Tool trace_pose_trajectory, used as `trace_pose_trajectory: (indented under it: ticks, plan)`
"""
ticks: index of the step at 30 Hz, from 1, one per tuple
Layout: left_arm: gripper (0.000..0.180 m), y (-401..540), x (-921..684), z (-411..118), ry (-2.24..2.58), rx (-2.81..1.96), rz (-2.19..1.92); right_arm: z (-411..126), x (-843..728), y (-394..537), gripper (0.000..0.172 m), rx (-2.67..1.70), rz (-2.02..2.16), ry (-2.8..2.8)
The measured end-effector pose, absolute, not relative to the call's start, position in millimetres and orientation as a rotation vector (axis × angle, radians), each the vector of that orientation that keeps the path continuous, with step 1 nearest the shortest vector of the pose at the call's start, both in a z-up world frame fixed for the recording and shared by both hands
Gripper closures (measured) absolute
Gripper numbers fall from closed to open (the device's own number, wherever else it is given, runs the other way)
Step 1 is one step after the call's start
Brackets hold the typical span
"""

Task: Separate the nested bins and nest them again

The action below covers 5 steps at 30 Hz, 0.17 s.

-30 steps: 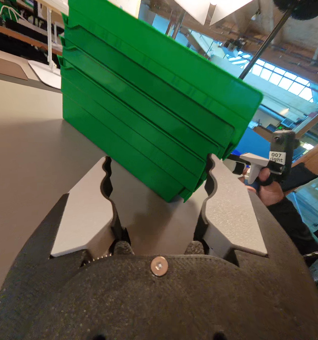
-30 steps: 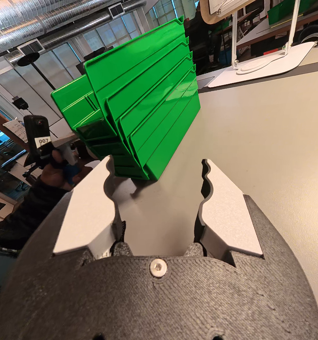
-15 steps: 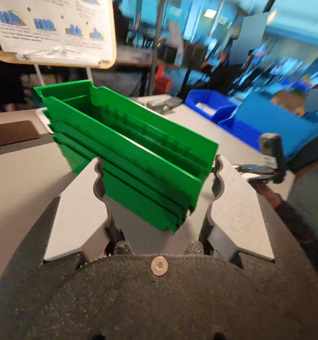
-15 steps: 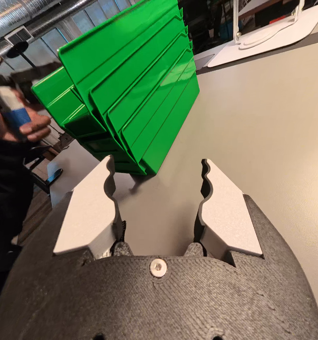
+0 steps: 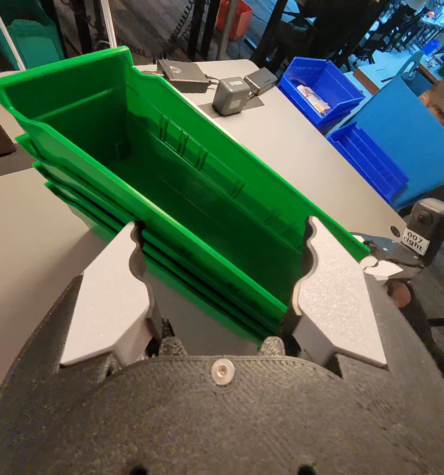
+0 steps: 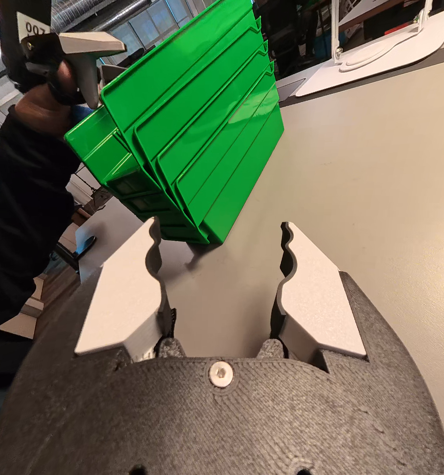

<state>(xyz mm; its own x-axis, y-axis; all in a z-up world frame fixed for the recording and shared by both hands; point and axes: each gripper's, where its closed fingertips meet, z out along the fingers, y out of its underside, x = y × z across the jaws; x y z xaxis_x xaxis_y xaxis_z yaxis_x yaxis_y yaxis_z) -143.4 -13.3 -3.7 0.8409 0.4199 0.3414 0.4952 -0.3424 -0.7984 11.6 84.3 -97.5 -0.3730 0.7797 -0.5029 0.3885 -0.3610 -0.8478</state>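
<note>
A stack of several nested green bins (image 5: 164, 167) stands on the grey table (image 5: 23, 231). My left gripper (image 5: 222, 223) is wide open and empty, above the stack's near end. One finger (image 5: 107, 282) is outside the long side wall and the other (image 5: 331, 282) is over the top bin's end. Neither pad presses on the plastic. In the right wrist view the stack (image 6: 203, 128) lies just ahead. The left gripper (image 6: 87, 64) hovers over its top left corner. My right gripper (image 6: 219, 223) is open and empty, low over the table just short of the stack's bottom corner. It also shows in the left wrist view (image 5: 377, 264).
Blue bins (image 5: 318, 87) stand beyond the table's far right edge. A black box (image 5: 182, 74) and a grey device (image 5: 231, 95) lie at the back of the table. A white stand base (image 6: 370, 51) sits at the far end. A person's dark sleeve (image 6: 23, 205) is at the left.
My left gripper rose from low beside the stack to above it, now looking down into the top bin, and its jaws widened. My right gripper crept closer to the stack and stayed open.
</note>
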Motion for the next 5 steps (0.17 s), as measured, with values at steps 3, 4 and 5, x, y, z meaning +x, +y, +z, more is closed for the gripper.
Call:
trace_pose_trajectory:
  ticks: [3,4,5]
  plan:
    - [0.068,-16.1,-144.8,-5.3,-0.61,-2.037,-0.08,-97.9,11.4,84.5,0.076,-1.544,1.792,-1.555]
    - [0.079,-19.0,-145.8,-8.9,-0.576,-2.081,-0.051,-97.8,11.3,84.7,0.076,-1.545,1.794,-1.554]
    - [0.081,-22.3,-147.4,-12.6,-0.533,-2.126,-0.009,-97.8,11.2,85.0,0.076,-1.548,1.795,-1.552]
